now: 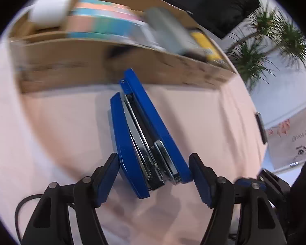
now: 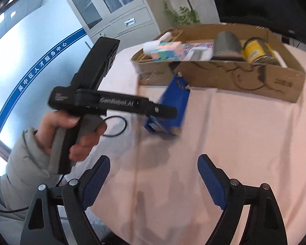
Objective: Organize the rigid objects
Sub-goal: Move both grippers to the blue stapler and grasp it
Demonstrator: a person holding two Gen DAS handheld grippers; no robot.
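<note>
A blue stapler (image 1: 153,134) lies between the blue pads of my left gripper (image 1: 154,159), and both pads touch its sides. In the right wrist view the stapler (image 2: 173,100) shows its blue underside with small feet. It tilts over the pink tablecloth (image 2: 244,143) at the tip of my left gripper (image 2: 165,112), just in front of the cardboard box (image 2: 234,75). My right gripper (image 2: 154,159) stands open over the cloth with nothing between its fingers, nearer than the stapler.
The cardboard box (image 1: 132,67) holds a white mug (image 1: 50,10), a pastel note block (image 2: 167,50), a grey can (image 2: 227,45) and a yellow-lidded jar (image 2: 255,49). A hand (image 2: 71,134) in a grey sleeve grips the left tool. A black cable loop (image 2: 115,126) lies on the cloth.
</note>
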